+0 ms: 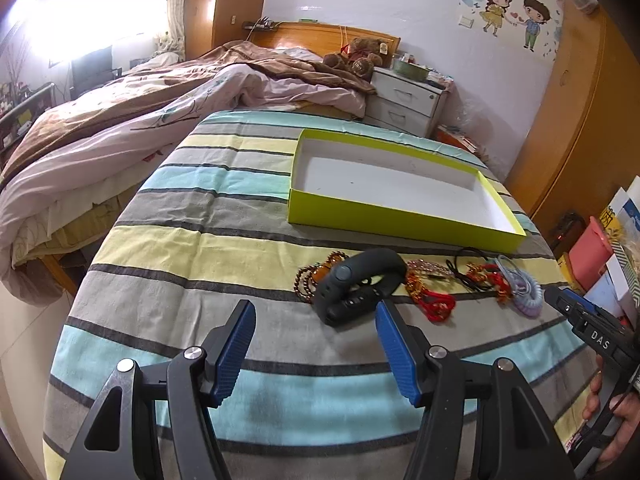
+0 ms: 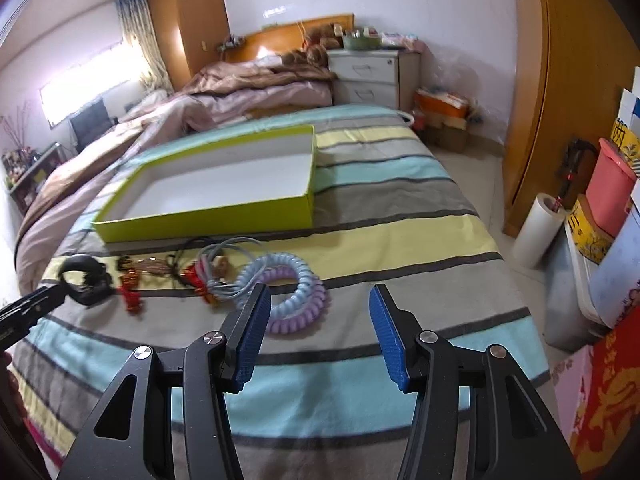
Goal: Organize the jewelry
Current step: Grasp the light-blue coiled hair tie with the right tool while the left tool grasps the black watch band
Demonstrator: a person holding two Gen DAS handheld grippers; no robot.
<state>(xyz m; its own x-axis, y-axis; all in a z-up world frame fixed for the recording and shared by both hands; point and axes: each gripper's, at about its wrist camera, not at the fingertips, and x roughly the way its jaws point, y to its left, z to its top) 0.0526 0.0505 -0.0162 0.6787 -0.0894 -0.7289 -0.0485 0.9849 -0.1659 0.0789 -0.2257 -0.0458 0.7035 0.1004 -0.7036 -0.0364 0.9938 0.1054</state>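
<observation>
A row of jewelry lies on the striped bedcover: a black wristband (image 1: 356,284), brown bead bracelets (image 1: 310,280), red cord pieces (image 1: 434,304), and blue and purple coil bands (image 2: 288,292). A lime-green shallow box (image 1: 400,196) with a white inside sits empty behind them; it also shows in the right wrist view (image 2: 216,192). My left gripper (image 1: 316,320) is open, just in front of the wristband, to its left. My right gripper (image 2: 318,308) is open, beside the coil bands, its left pad (image 2: 254,320) near them.
The striped cover (image 1: 224,240) lies on a bed with a rumpled duvet (image 1: 120,120) to the left. A white nightstand (image 2: 368,72) stands at the back. Boxes and a pink bin (image 2: 612,184) stand on the floor to the right.
</observation>
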